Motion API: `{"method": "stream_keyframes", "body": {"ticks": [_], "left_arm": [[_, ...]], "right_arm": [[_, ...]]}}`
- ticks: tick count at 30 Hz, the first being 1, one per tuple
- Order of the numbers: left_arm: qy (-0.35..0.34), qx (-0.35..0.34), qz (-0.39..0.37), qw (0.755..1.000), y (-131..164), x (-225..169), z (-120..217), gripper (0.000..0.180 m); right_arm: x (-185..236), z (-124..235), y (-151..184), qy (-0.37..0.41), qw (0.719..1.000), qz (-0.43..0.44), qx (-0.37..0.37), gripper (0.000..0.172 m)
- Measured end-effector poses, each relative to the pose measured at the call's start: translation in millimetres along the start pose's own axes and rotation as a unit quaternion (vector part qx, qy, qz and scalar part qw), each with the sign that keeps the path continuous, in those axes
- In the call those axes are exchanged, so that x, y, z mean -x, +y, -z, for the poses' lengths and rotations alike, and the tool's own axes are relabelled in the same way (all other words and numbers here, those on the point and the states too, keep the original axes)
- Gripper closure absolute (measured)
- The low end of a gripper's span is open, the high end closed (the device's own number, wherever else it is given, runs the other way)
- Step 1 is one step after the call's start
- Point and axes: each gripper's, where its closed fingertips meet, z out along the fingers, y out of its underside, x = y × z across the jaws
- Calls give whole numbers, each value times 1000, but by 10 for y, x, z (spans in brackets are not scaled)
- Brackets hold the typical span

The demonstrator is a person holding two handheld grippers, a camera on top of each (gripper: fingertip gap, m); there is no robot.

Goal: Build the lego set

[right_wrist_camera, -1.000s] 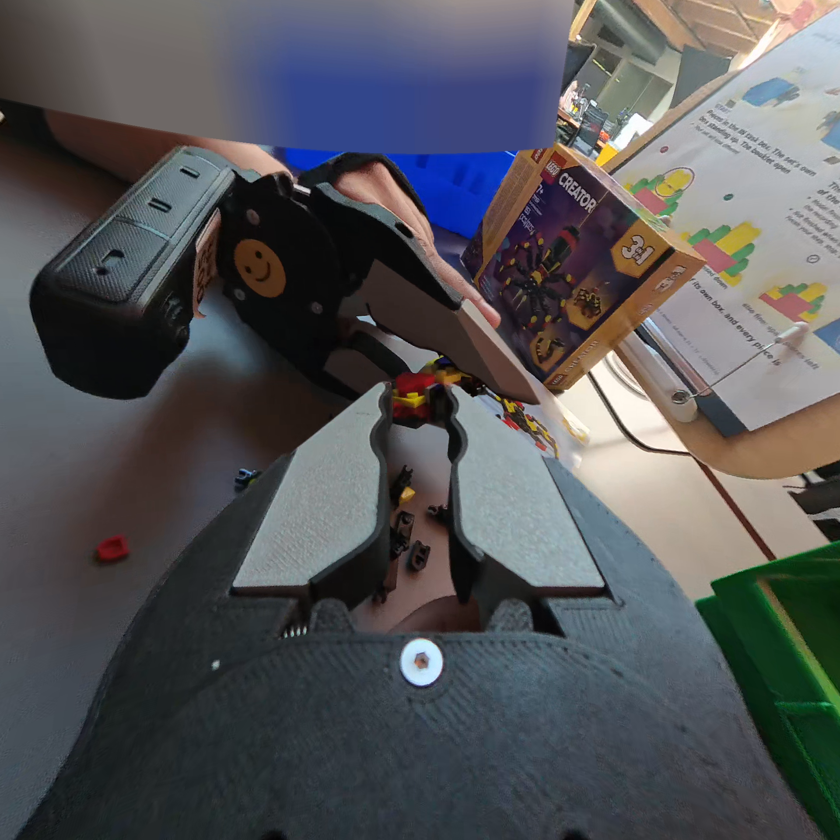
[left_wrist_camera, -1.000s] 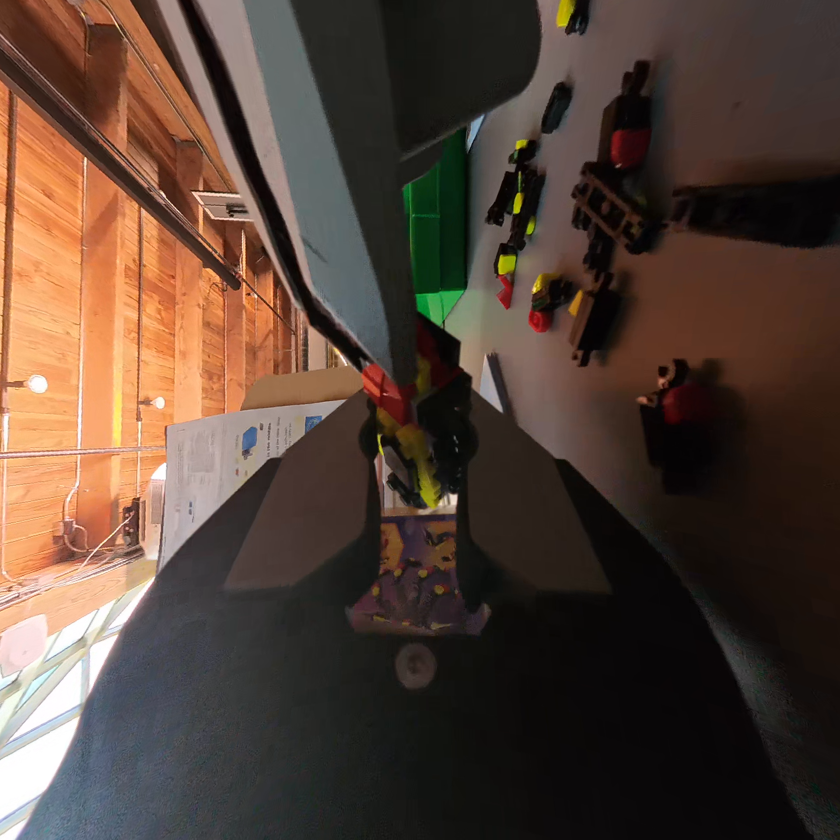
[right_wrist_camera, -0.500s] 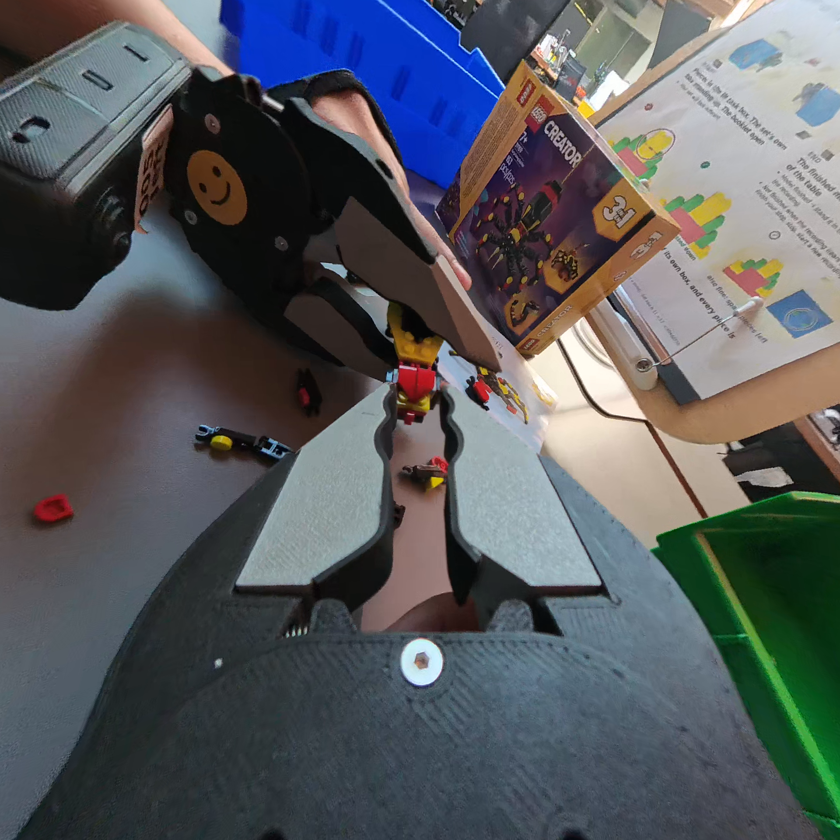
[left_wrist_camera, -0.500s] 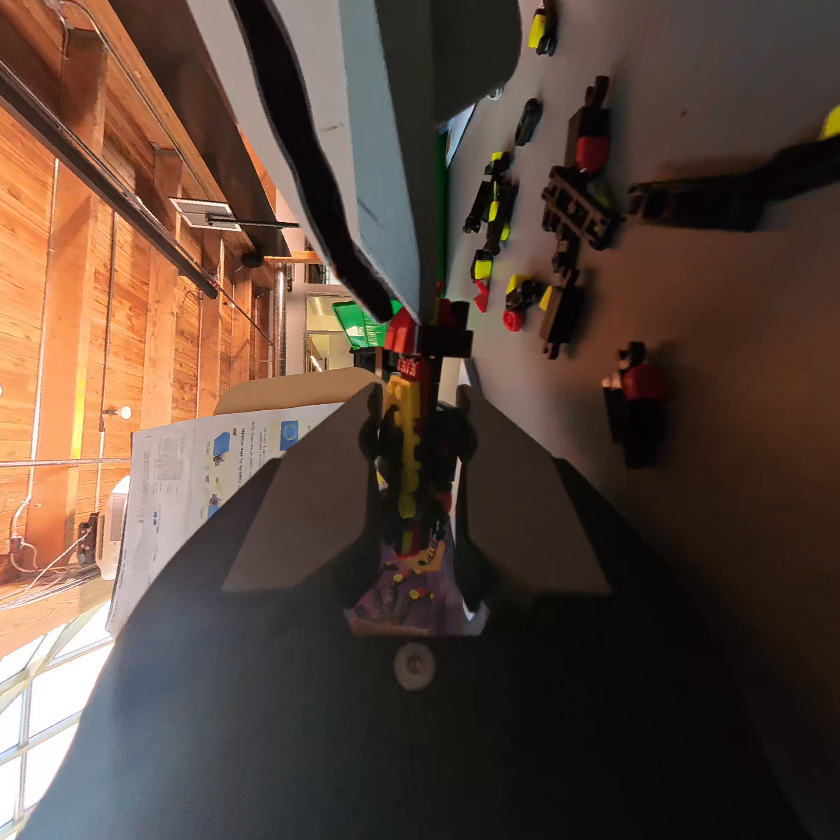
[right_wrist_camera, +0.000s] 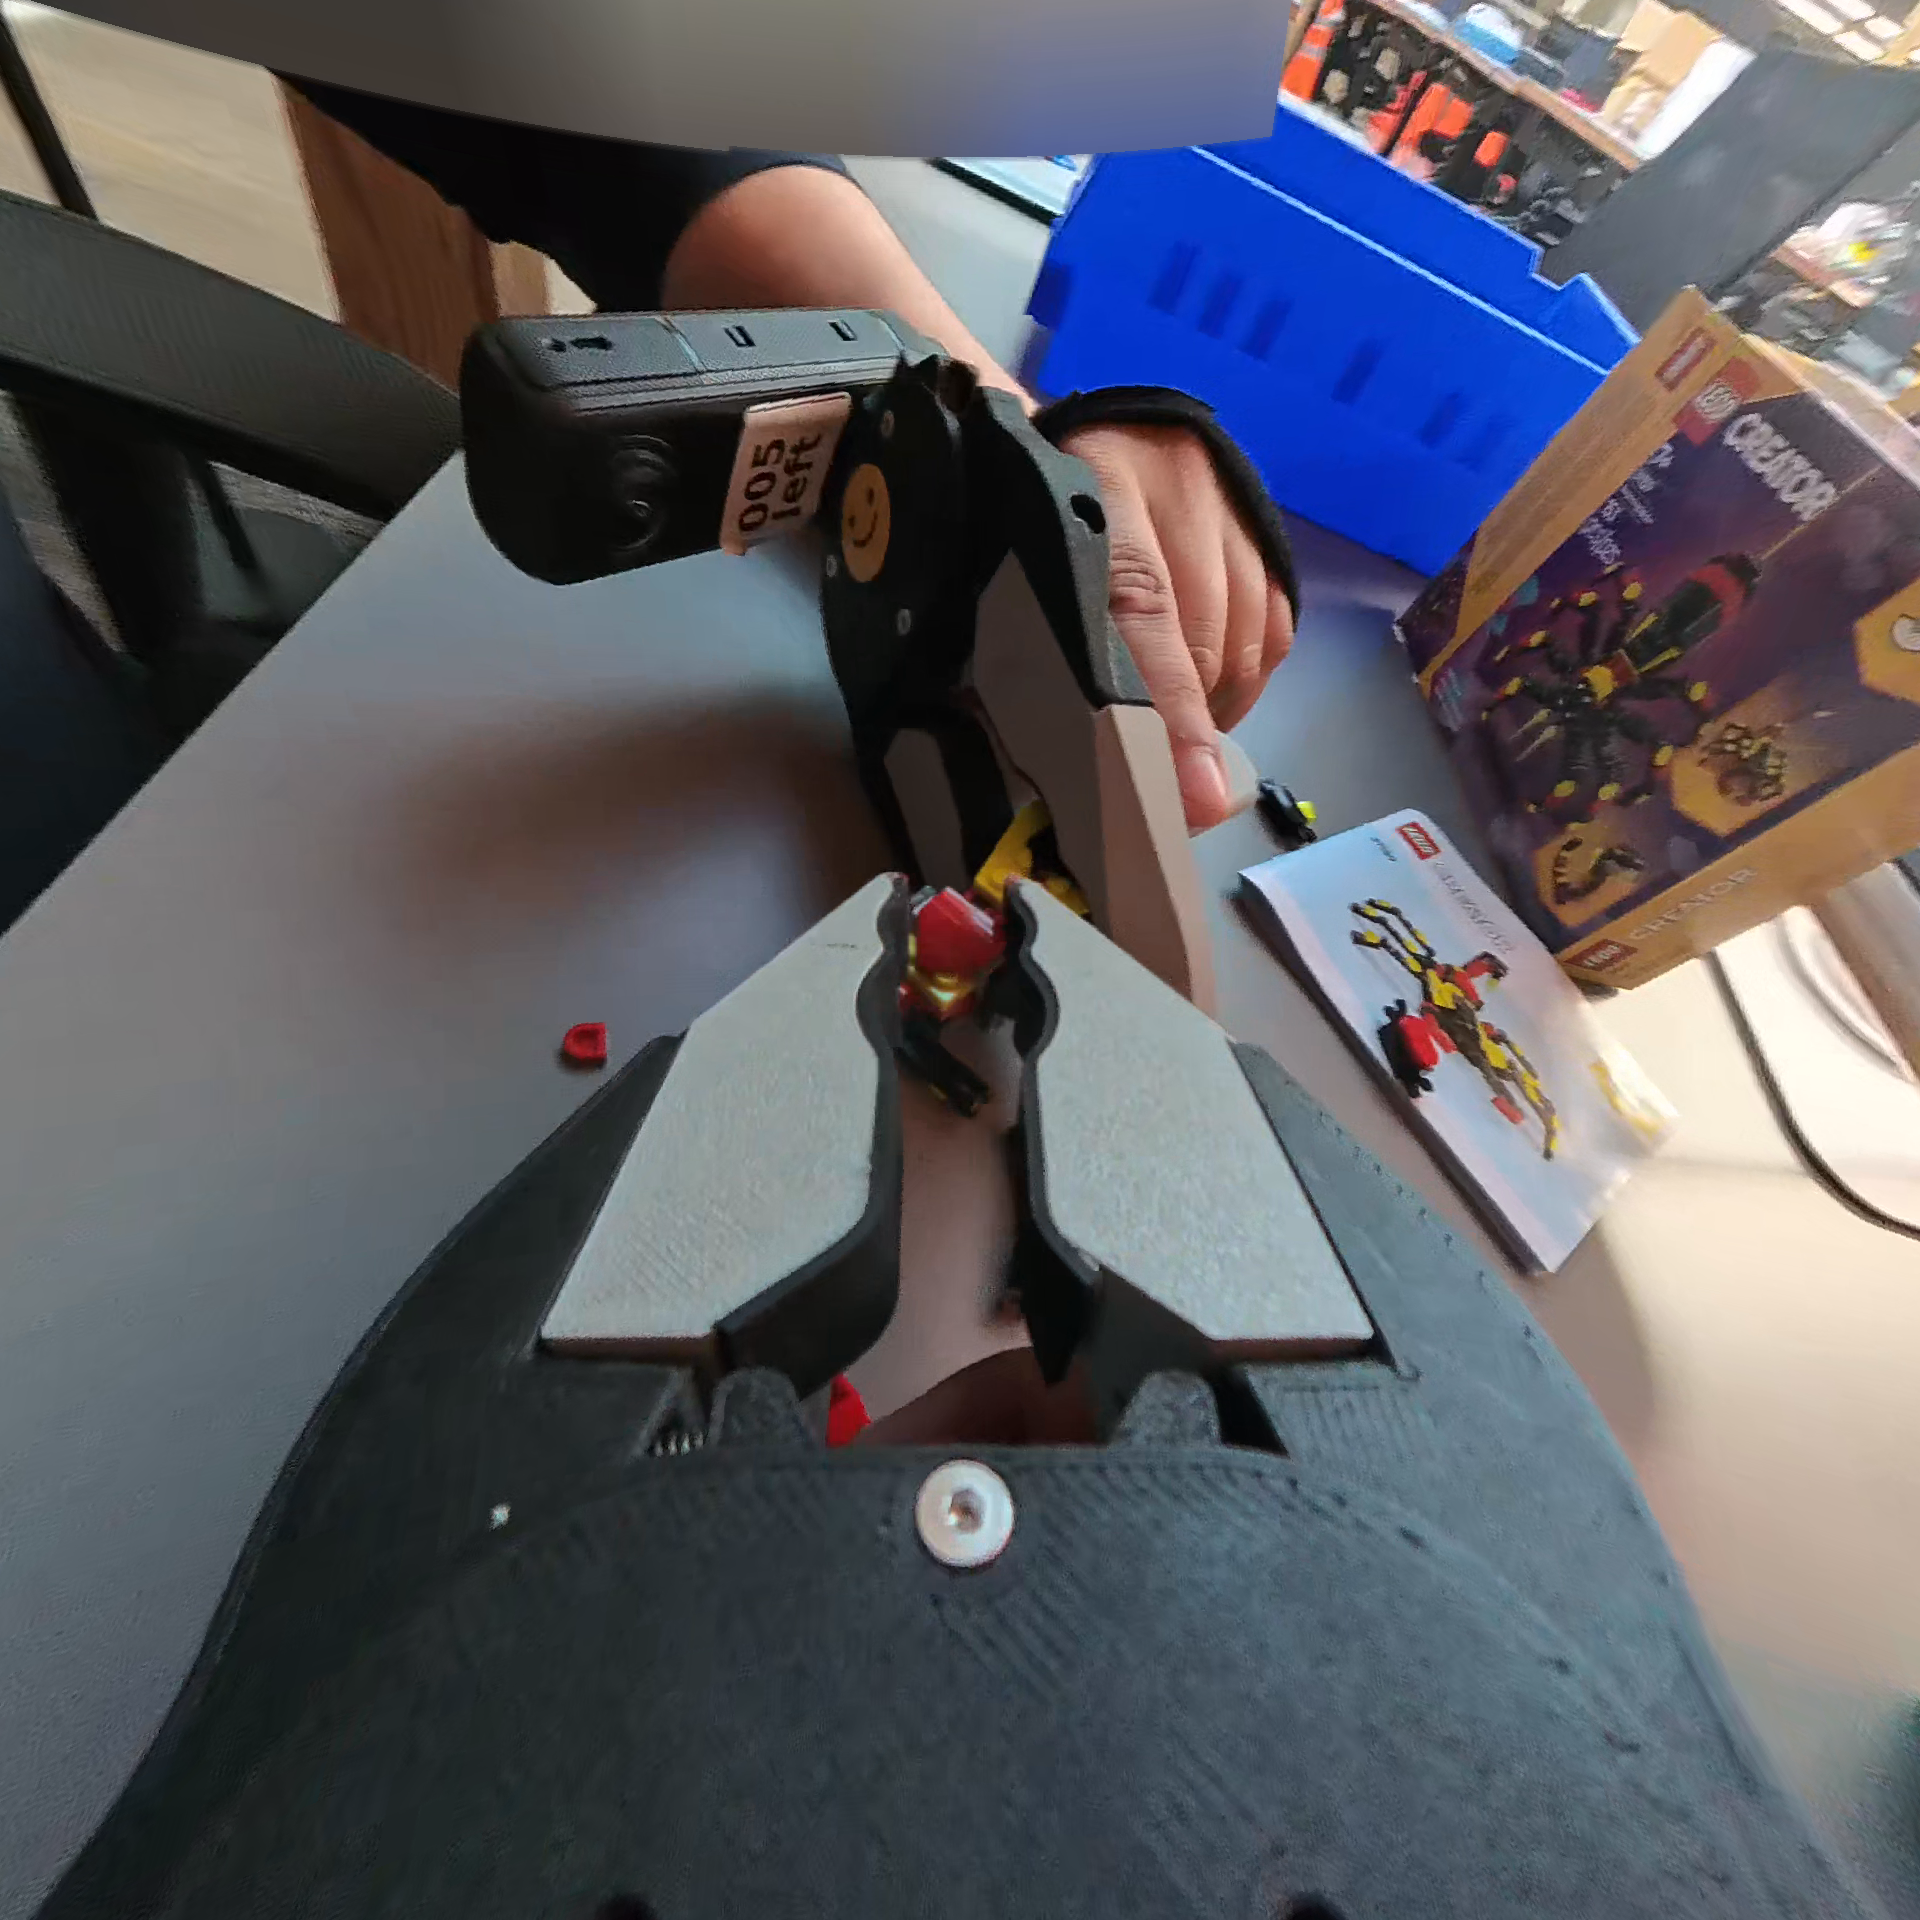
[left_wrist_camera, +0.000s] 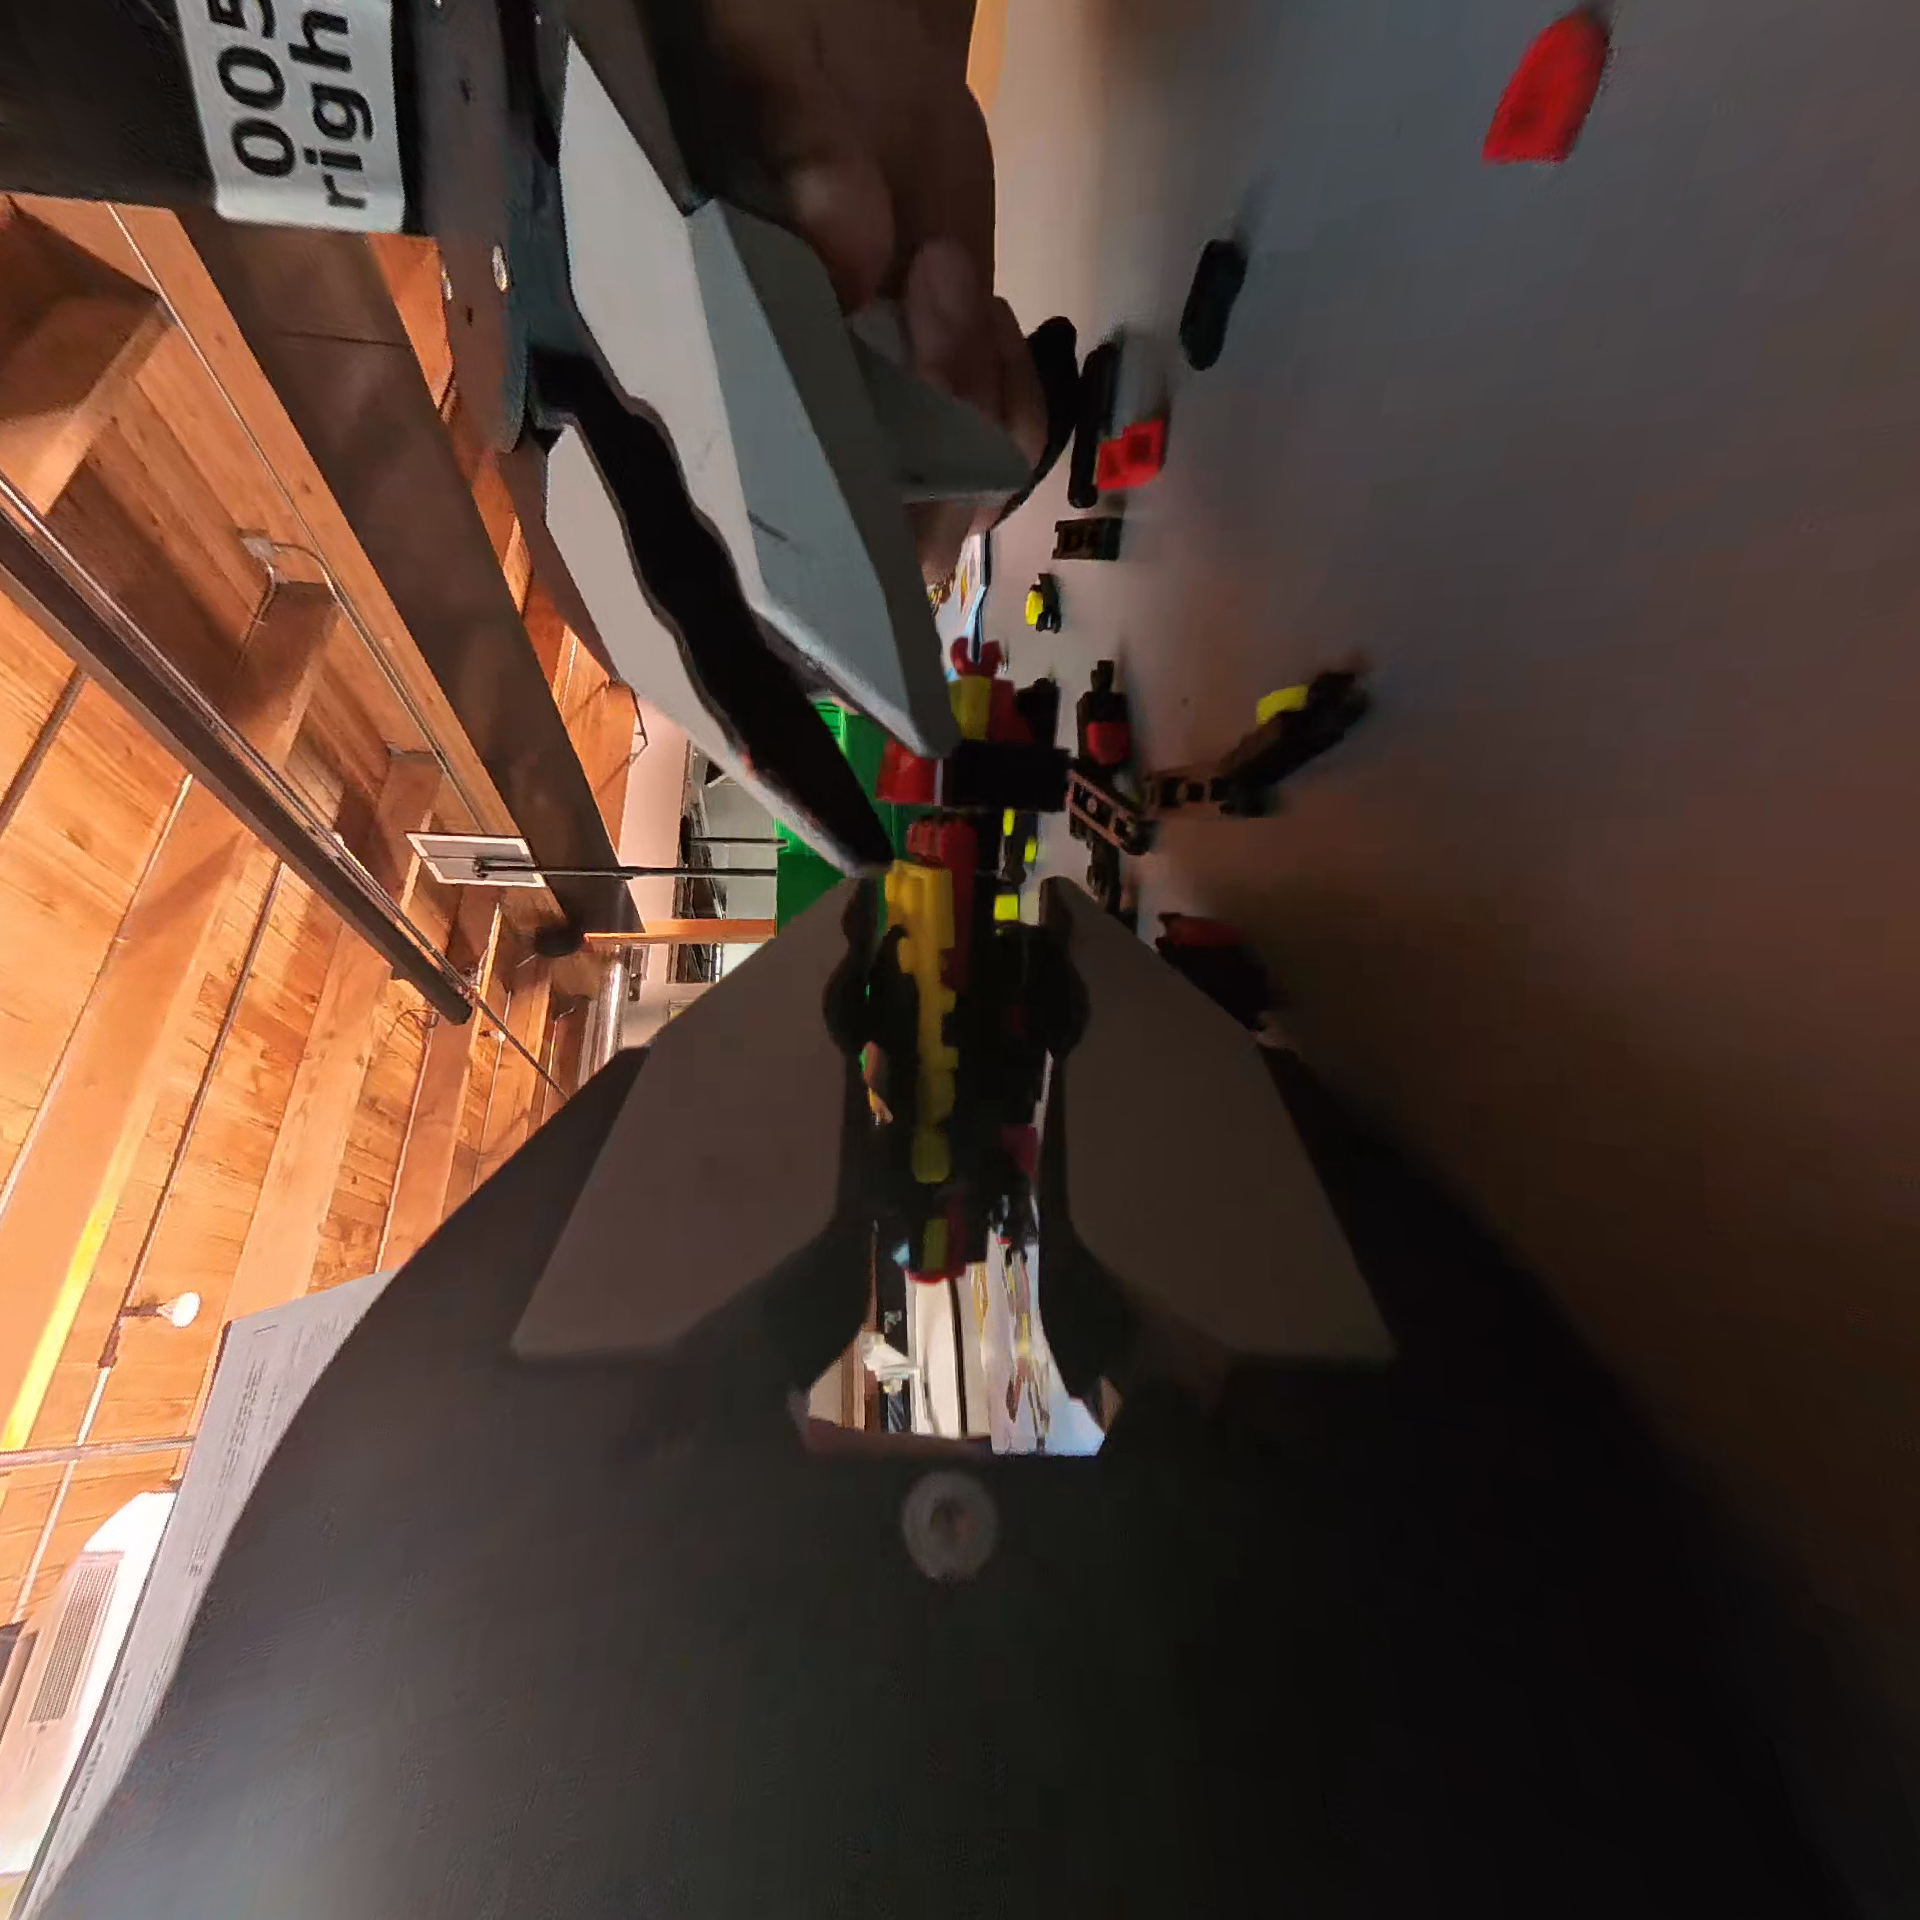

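Left tongs: the left tongs (left_wrist_camera: 956, 914) are closed to a narrow gap on a brick model (left_wrist_camera: 940, 1039) of yellow, black and red pieces; both pads press its sides, and the model runs lengthwise between the fingers and sticks out past the tips.
Right tongs: the right tongs (right_wrist_camera: 951, 914) are nearly closed on the model's red end (right_wrist_camera: 951, 930), with a pad on each side of it.
Model: held off the worktop (right_wrist_camera: 416, 831) between both tongs, which meet nearly tip to tip.
Hands: a hand (right_wrist_camera: 1184, 603) with a black wrist strap holds the left tongs, one finger stretched along the outer finger plate.
Loose pieces: a small red brick (right_wrist_camera: 584, 1042) lies on the worktop left of the right tongs; a black and yellow piece (right_wrist_camera: 1286, 805) lies beside the left tongs; more black, red and yellow pieces (left_wrist_camera: 1117, 748) are scattered beyond the model.
Booklet: a booklet (right_wrist_camera: 1444, 1029) with a spider picture lies flat to the right of the tongs.
Box: a purple and yellow box (right_wrist_camera: 1683, 644) stands behind the booklet.
Bins: a blue bin (right_wrist_camera: 1299, 312) sits behind the hand; a green bin (left_wrist_camera: 831, 821) shows beyond the tongs.
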Motion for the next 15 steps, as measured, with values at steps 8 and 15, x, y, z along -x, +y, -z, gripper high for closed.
{"method": "stream_keyframes", "body": {"ticks": [8, 15], "left_arm": [[-7, -27, -10, 1000, -97, 2, -8, 152], [-2, -49, 1, 999, -164, -14, 2, 153]], "right_arm": [[88, 77, 40, -71, 997, -8, 7, 156], [97, 118, 57, -113, 993, 8, 35, 156]]}}
